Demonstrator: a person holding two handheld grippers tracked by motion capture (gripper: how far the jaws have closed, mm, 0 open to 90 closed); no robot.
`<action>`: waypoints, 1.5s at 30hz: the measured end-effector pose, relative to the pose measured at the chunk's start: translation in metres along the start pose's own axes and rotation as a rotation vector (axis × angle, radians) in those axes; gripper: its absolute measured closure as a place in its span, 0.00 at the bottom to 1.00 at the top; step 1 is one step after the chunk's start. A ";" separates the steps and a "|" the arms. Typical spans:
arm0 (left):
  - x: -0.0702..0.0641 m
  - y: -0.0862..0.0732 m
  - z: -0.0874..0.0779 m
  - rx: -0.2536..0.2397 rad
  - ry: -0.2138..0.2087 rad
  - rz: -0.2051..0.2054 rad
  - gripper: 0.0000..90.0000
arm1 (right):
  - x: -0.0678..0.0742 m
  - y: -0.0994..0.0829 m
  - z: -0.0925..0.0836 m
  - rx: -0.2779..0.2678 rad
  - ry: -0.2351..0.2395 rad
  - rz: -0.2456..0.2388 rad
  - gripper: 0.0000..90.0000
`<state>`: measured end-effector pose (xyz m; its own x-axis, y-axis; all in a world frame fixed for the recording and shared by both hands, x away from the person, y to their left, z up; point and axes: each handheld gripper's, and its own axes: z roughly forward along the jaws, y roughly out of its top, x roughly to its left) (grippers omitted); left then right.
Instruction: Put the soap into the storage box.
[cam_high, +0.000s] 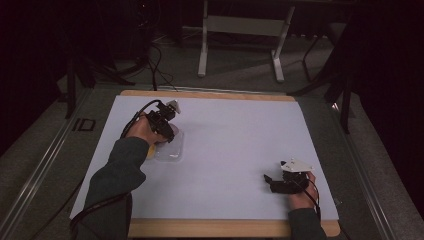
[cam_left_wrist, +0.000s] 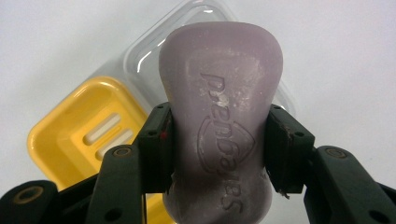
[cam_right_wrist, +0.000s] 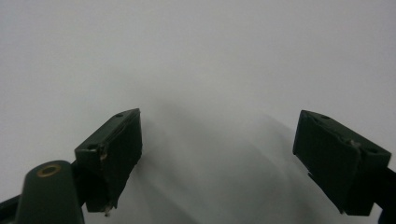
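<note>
Soap: one mauve bar (cam_left_wrist: 219, 126) with embossed lettering, clamped at its narrowed waist between the jaws of the left gripper (cam_left_wrist: 219, 149), held centre-frame above a yellow soap dish (cam_left_wrist: 70, 135) at lower left and a clear lid (cam_left_wrist: 140, 56) behind. Judged rigid, fairly light, slick; waist grip suits. Bar's lower end is cut off; right gripper (cam_right_wrist: 217, 154) stands apart, empty, over the bare white table (cam_high: 240, 145).
</note>
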<state>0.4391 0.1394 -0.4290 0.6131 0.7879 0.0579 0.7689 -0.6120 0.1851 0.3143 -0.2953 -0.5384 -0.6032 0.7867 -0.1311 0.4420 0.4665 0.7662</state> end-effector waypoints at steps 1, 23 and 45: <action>0.000 0.000 0.000 0.000 0.000 0.000 0.55 | 0.000 0.000 0.000 0.000 0.000 0.000 0.17; 0.011 -0.015 -0.012 -0.064 0.001 -0.054 0.55 | 0.000 0.000 0.000 0.000 0.003 0.003 0.17; 0.022 -0.025 -0.009 -0.084 0.003 -0.165 0.55 | 0.000 0.000 0.000 -0.002 0.002 0.004 0.17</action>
<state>0.4319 0.1726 -0.4235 0.4796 0.8772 0.0225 0.8410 -0.4668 0.2737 0.3141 -0.2958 -0.5382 -0.6023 0.7881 -0.1268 0.4432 0.4623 0.7680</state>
